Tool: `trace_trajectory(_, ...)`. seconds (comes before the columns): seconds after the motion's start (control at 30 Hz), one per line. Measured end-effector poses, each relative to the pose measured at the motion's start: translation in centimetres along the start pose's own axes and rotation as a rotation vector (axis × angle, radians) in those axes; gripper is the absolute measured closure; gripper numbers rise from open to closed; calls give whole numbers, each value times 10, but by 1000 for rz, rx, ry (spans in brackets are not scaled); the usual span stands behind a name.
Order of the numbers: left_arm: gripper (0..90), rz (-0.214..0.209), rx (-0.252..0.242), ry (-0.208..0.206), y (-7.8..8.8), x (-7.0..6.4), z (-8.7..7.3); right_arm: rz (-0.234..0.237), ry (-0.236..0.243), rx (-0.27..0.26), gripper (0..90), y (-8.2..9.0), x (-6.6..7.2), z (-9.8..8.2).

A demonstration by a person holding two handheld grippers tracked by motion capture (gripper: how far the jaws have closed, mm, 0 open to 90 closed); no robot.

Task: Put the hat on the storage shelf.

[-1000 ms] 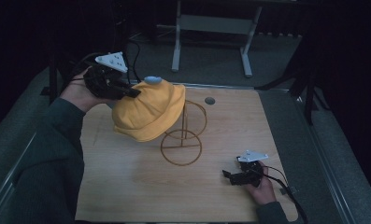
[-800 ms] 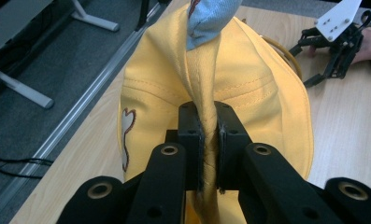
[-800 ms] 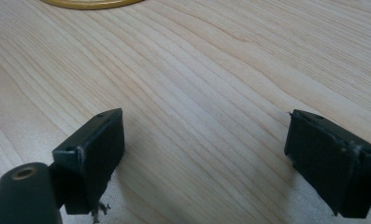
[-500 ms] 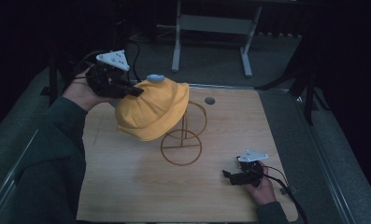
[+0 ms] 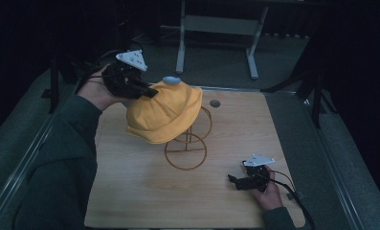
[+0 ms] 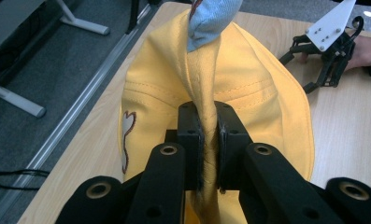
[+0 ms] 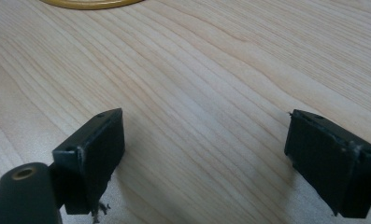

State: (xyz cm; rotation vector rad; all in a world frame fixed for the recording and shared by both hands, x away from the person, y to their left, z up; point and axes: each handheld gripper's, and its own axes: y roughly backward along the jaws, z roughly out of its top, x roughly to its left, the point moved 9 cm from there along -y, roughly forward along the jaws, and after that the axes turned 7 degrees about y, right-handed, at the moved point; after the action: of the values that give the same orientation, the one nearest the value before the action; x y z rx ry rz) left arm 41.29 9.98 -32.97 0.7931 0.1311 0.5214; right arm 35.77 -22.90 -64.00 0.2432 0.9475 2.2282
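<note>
We see a yellow hat (image 5: 164, 115) with a pale blue top button (image 5: 171, 80) draped over a gold wire stand (image 5: 185, 148) near the tabletop's (image 5: 130, 191) middle. Our left gripper (image 5: 147, 92) pinches a fold of the hat's crown between its closed jaws. Our right gripper (image 5: 233, 180) rests on the tabletop near the right front corner, jaws wide apart, holding nothing.
</note>
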Motion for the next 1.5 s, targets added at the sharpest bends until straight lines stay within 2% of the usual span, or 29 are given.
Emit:
trace_trajectory(0.33, 828, -20, 3, -12, -18, -6, 11, 1, 0, 0, 119, 0, 0, 0)
trace_trajectory(0.77, 821, -44, -1, -31, -55, -22, 36, 0, 0, 0, 119, 0, 0, 0)
trace_trajectory(0.87, 814, -38, -13, -17, -63, -24, 43, 1, 0, 0, 119, 0, 0, 0)
trace_trajectory(1.0, 803, -18, 1, -20, -79, -26, 48, 1, -1, 0, 119, 0, 0, 0)
trace_trajectory(1.07, 751, -15, 7, -7, -85, -26, 48, 1, 0, 0, 119, 0, 0, 0)
trace_trajectory(1.13, 614, -22, -8, 26, -86, -25, 50, 0, 0, 0, 119, 0, 0, 0)
trace_trajectory(1.17, 561, -22, -8, 26, -86, -25, 50, 0, 0, 0, 119, 0, 0, 0)
trace_trajectory(1.2, 500, -56, -45, 83, -82, -25, 54, 1, 0, 0, 119, 0, 0, 0)
trace_trajectory(1.23, 474, -69, -67, 104, -78, -24, 55, 0, 0, -1, 119, 0, 0, 0)
trace_trajectory(1.37, 345, -41, -152, 133, -58, -17, 59, 0, 0, -1, 119, 0, 0, 0)
trace_trajectory(1.5, 307, -16, -215, 176, -39, -7, 57, 0, 0, -1, 119, 0, 0, 0)
